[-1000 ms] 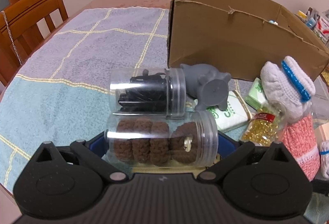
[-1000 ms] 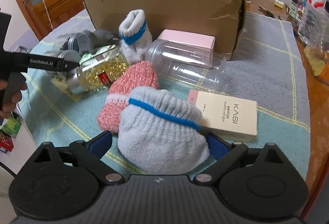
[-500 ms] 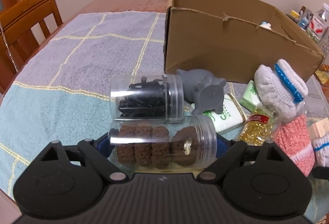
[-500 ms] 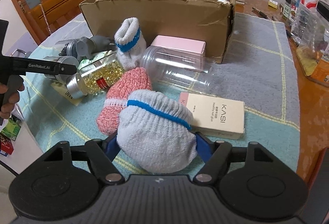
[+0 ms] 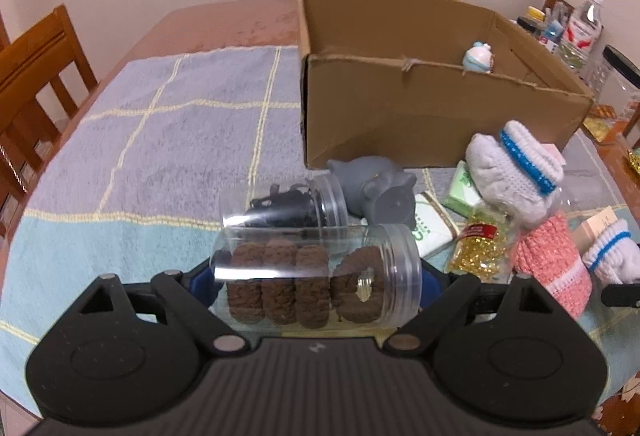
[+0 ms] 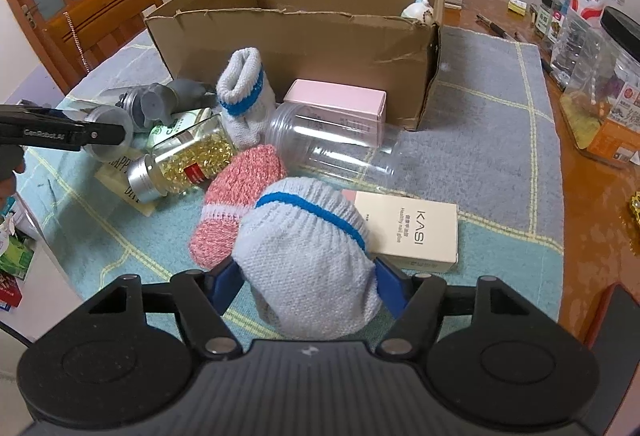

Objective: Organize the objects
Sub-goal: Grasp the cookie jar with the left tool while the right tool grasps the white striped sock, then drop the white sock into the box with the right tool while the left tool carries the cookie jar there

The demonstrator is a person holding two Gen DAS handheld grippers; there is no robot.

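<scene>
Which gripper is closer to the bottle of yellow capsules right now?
Left. The left gripper, shut on the jar of brown rings, sits just beside the bottle of yellow capsules. The right gripper, jaws closing on the grey sock, is farther off, beyond the pink sock.

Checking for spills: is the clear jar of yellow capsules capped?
Capped. The clear jar of yellow capsules lies on its side with its silver lid on, capsules all inside.

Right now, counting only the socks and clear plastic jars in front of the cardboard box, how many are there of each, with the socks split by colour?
White blue-banded socks: 2
Pink sock: 1
Clear plastic jars: 3
Total: 6
</scene>
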